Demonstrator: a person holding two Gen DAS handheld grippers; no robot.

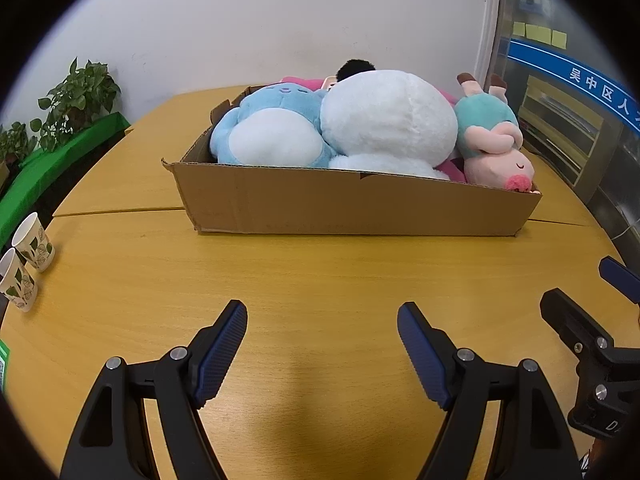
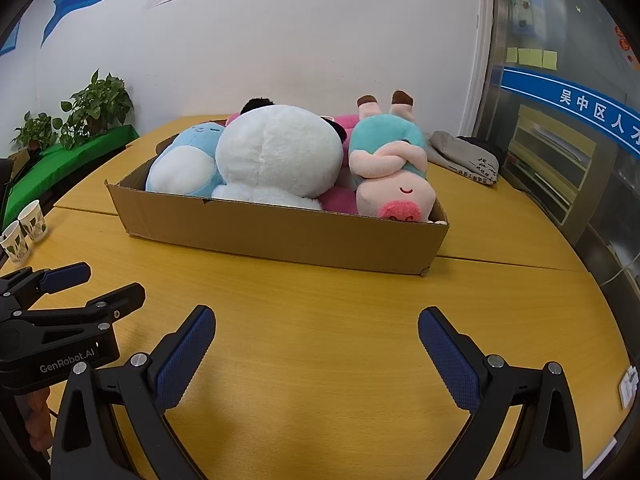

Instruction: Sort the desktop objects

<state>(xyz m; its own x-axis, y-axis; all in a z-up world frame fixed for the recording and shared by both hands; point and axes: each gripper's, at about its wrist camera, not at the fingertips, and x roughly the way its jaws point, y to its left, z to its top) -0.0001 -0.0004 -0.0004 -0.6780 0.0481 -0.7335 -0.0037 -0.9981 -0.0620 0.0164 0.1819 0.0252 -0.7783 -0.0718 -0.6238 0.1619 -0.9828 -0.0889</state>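
Wood-grain yellow worktop [image 1: 320,272] runs back to a white wall, with potted plants [image 1: 80,96] on a green ledge at the left and two paper cups [image 1: 28,256] near the left edge. We log a shallow cardboard box [image 1: 352,208] standing mid-worktop, packed with plush toys: a blue one [image 1: 272,128] at the left, a large white one [image 1: 384,120] in the middle, and an upside-down pig [image 2: 392,176] at the right end, its snout at the box rim. Our left gripper [image 1: 322,344] hovers over bare worktop in front of the box, fingers apart and holding nothing. Our right gripper [image 2: 316,356] sits beside it, fingers spread fully wide, also empty. No loose toy shows on the worktop, so we judge the sorting either finished or not yet begun; we cannot tell which. A next pick would call for reaching forward over the near box wall and closing on soft, bulky plush.
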